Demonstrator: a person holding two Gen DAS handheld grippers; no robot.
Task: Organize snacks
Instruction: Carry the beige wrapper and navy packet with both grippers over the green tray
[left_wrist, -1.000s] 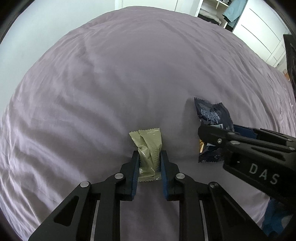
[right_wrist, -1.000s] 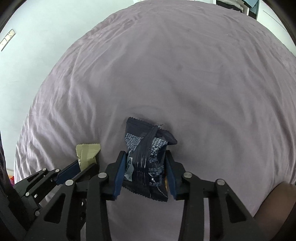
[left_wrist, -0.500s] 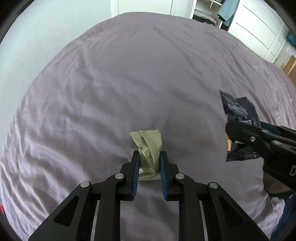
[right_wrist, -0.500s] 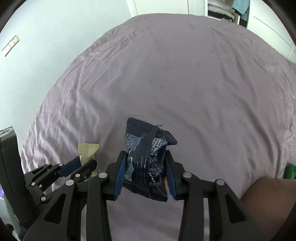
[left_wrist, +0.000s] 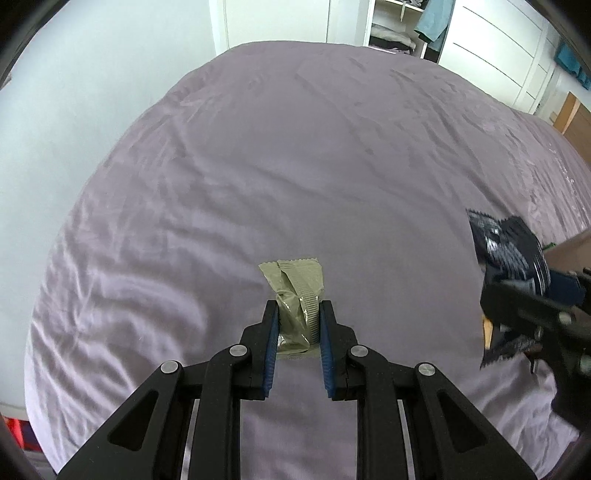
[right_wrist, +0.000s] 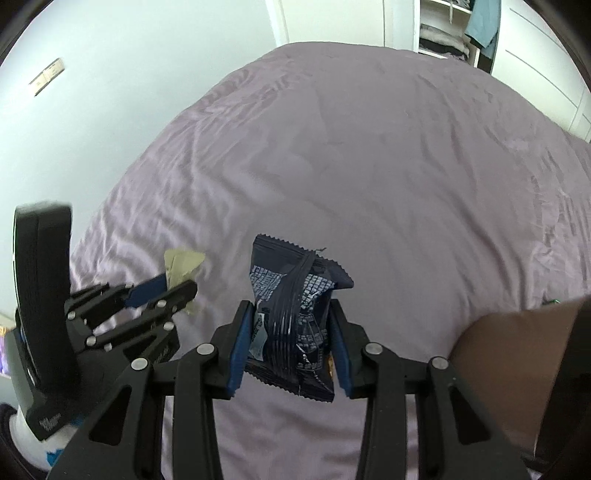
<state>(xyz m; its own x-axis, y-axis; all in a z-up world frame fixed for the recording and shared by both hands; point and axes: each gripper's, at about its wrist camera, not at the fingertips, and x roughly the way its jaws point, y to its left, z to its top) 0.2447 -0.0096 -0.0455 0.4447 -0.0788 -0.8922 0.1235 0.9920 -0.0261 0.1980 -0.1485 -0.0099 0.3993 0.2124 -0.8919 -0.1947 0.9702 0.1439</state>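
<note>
Bed (left_wrist: 295, 155) filling both views, mauve sheet lying wrinkled; pale wall running along the left, white wardrobe (left_wrist: 491, 40) standing open at the far end with folded clothes showing.

Left side: left gripper (left_wrist: 297, 312) is pinching the olive-green snack packet (left_wrist: 295, 284) between its blue pads, packet standing up out of the jaws. A second ago the packet's lower edge was sitting close to the sheet; now more bed is showing beneath and around it, so it is riding clear of the bedding. The right wrist view confirms the hold from the side (right_wrist: 173, 288).

Right side: right gripper (right_wrist: 291, 325) is clamping the dark-blue snack packet (right_wrist: 295, 295), wrapper creasing at the pinch. It too is coming up, and it is drifting toward the right edge of the left wrist view (left_wrist: 506, 247), further from the green packet than a second ago. A forearm (right_wrist: 517, 354) is showing at the lower right.

Judgement: both picks look complete and both packets are in transit, spreading apart. No container or destination is showing in either view, so where each snack goes cannot be told yet.
</note>
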